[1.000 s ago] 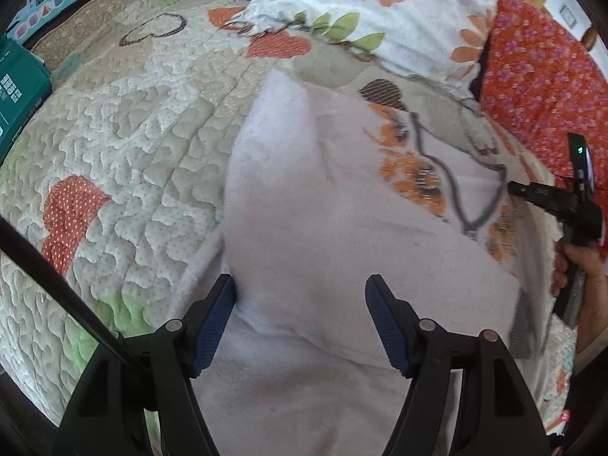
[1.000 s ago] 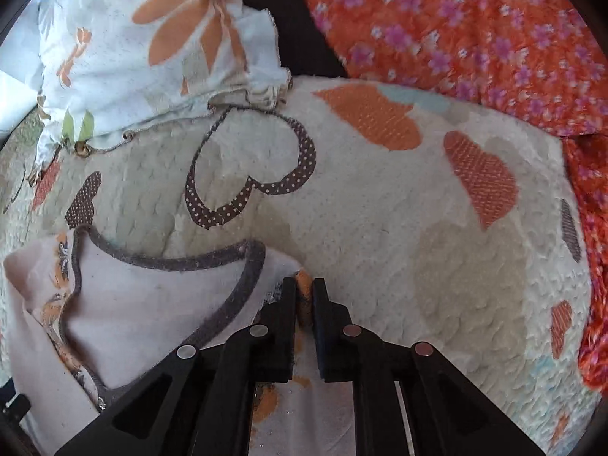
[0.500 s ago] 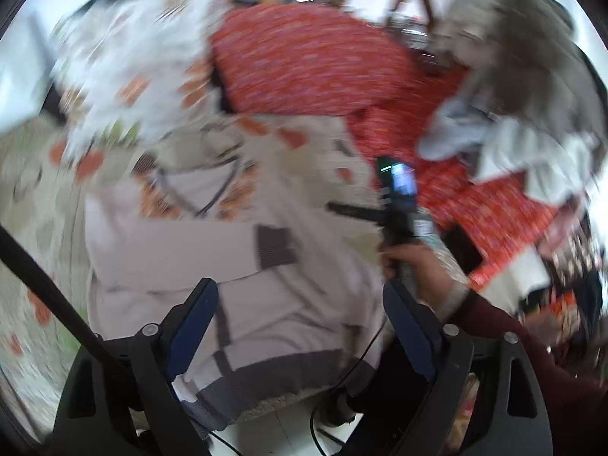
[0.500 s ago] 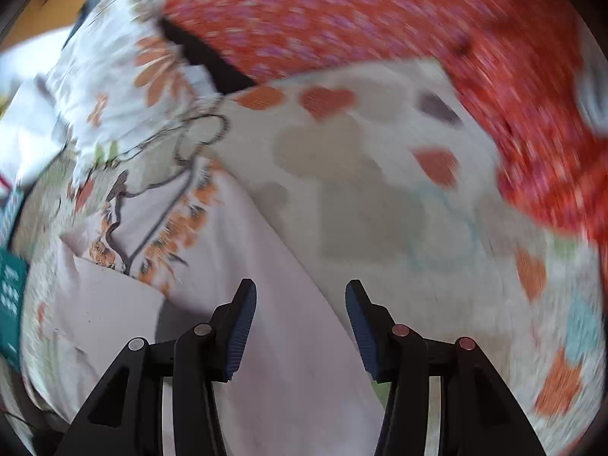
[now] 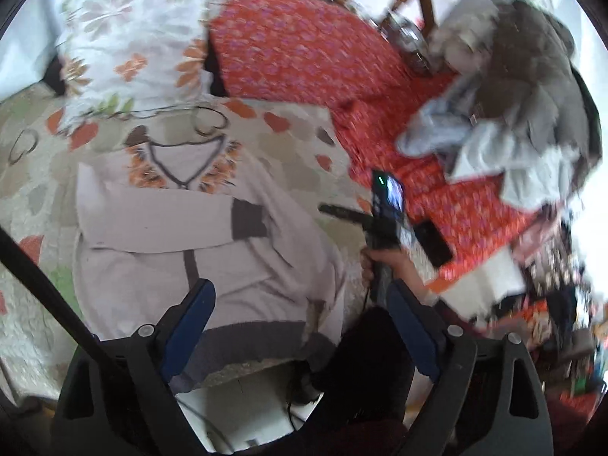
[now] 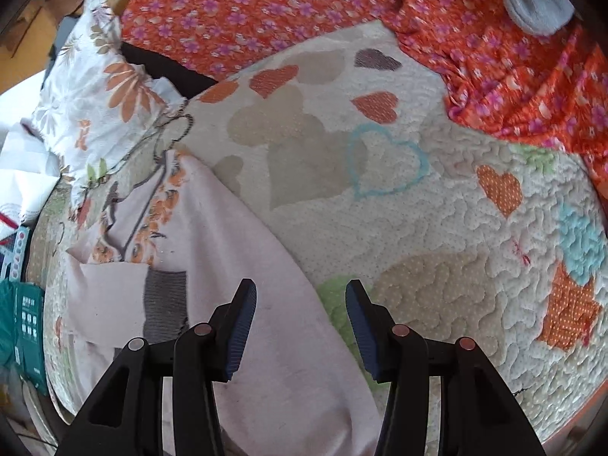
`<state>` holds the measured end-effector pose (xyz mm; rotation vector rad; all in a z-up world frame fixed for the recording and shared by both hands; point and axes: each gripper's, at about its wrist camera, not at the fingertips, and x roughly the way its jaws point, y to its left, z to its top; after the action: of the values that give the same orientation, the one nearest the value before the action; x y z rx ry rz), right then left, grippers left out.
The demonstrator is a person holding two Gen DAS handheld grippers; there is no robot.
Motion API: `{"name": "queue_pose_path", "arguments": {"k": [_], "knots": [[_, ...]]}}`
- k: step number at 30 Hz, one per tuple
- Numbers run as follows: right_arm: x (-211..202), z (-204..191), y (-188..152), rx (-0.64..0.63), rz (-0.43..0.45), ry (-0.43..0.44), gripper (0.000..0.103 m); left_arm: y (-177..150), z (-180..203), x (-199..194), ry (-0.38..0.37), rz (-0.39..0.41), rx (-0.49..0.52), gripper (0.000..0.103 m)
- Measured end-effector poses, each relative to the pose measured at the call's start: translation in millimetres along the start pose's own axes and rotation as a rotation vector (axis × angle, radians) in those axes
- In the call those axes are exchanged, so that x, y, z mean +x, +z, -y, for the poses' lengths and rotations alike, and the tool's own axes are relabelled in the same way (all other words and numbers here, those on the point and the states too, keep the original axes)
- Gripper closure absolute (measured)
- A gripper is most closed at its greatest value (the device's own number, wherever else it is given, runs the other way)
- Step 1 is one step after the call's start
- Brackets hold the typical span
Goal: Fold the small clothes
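A small pale pink sweater (image 5: 190, 224) with grey trim and orange flowers at the neck lies flat on the quilted bed cover (image 5: 38, 174). One sleeve with a grey cuff (image 5: 249, 220) is folded across its chest. My left gripper (image 5: 300, 323) is open and empty, raised over the sweater's grey hem at the bed's edge. My right gripper (image 6: 300, 323) is open and empty above the sweater's right side (image 6: 235, 266). It also shows in the left wrist view (image 5: 342, 212), held beside the sweater.
A floral pillow (image 5: 133, 49) lies beyond the neck. An orange flowered blanket (image 6: 304, 3) covers the far side of the bed. Grey clothes (image 5: 513, 95) are piled on it. A teal box (image 6: 22, 326) sits left of the sweater. The quilt (image 6: 456, 228) stretches to the right.
My right gripper opened and let go of the sweater's shoulder, then drew back. My left gripper rose and pulled back toward the hem. The sleeve now lies across the chest.
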<state>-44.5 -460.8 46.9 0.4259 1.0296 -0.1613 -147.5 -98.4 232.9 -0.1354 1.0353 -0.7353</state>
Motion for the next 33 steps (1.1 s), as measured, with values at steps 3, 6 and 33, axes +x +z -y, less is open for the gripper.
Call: {"name": "queue_pose_path", "arguments": {"k": [3,6,33], "knots": [[-3,-5,-4,-0.01,0.004,0.005,0.049,1,3,-8,0.0,0.028,0.003,0.013],[-1,-6,-10,-0.001,-0.012,0.017,0.049,1,-9,-15,0.02,0.048,-0.07,0.013],[-25,33,-152,0.009,-0.14,0.075,0.052,-34,-281,101,0.489,0.219,-0.5,0.013]]}}
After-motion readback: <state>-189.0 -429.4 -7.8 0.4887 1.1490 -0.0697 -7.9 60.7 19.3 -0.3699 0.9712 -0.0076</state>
